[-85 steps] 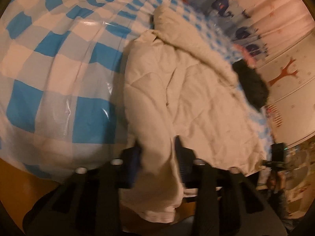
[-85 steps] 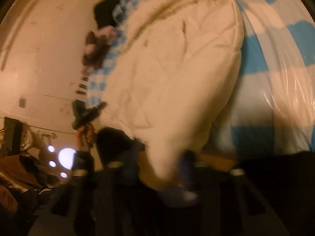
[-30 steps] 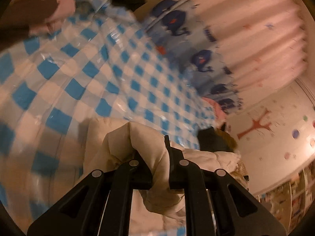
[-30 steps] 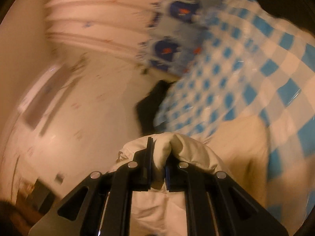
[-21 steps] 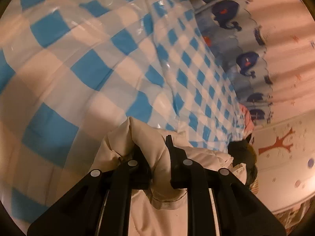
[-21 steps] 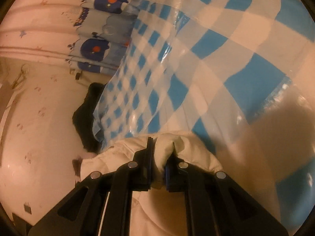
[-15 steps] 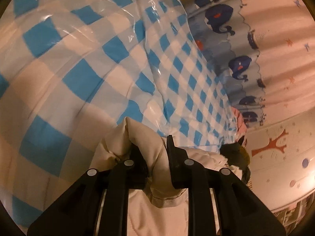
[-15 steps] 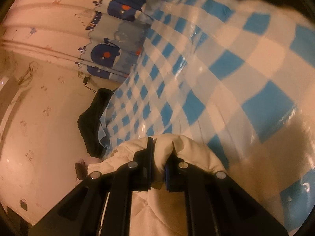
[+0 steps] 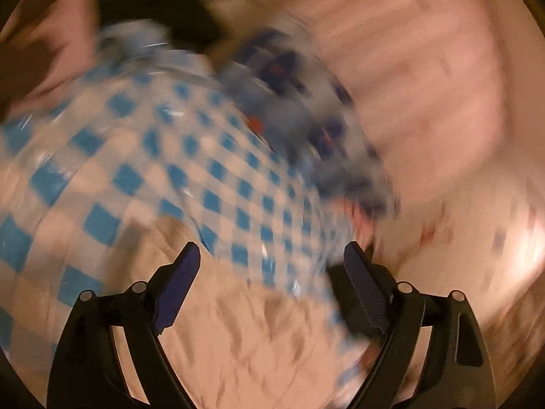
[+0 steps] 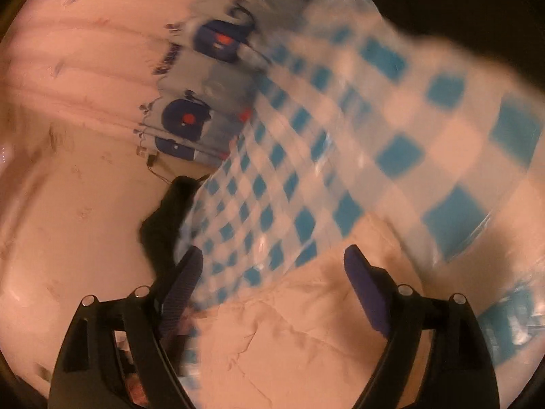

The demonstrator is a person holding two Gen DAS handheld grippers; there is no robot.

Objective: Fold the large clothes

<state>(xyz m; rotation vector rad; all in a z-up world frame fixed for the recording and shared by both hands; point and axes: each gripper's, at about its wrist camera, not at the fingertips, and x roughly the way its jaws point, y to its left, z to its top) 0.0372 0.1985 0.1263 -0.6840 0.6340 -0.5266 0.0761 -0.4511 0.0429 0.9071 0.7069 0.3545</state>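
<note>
A cream quilted garment (image 9: 238, 334) lies on the blue-and-white checked cover (image 9: 143, 156), low in the blurred left wrist view. My left gripper (image 9: 269, 255) hangs above it, jaws opening wide, nothing between the pads. In the right wrist view the same cream garment (image 10: 299, 341) lies flat below my right gripper (image 10: 272, 259). Its jaws are opening too, and the pads (image 10: 361, 283) touch no cloth.
A curtain with dark blue whale prints (image 10: 190, 116) hangs behind the checked cover (image 10: 391, 143). A black cloth (image 10: 167, 218) lies at the cover's left edge, by a pale wall. A dark shape (image 9: 153, 6) sits at the top of the left wrist view.
Both grippers were shut on folds of the cream garment; now both have let go and stand wide. The garment has dropped flat onto the cover. Both views swung, the left heavily blurred.
</note>
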